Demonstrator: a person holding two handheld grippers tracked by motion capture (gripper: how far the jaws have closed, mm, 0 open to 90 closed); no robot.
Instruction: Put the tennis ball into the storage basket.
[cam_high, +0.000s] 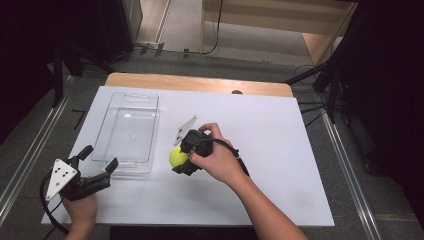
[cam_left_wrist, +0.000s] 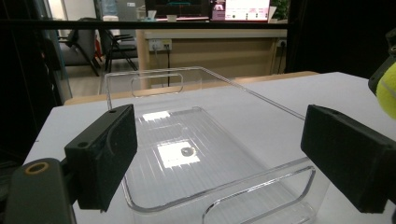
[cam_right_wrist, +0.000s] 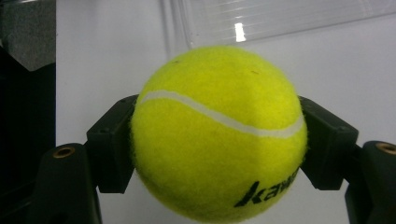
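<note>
On table (cam_high: 280, 150): one ball (cam_high: 177, 157), one bin (cam_high: 128, 131).

An office-like lab: lit monitors (cam_left_wrist: 208, 9), desk (cam_left_wrist: 210, 46), chairs (cam_left_wrist: 112, 46), black tripod legs (cam_high: 320, 70) around a white table (cam_high: 280, 165)

Yellow tennis ball (cam_right_wrist: 218, 133), white seam, black lettering, clamped between right gripper (cam_high: 181, 159) jaws beside clear bin (cam_high: 127, 131).

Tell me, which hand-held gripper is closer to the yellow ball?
Right. The right hand-held gripper is shut on the tennis ball, jaws pressing both its sides. The left hand-held gripper sits open off by the clear bin's near end.
</note>
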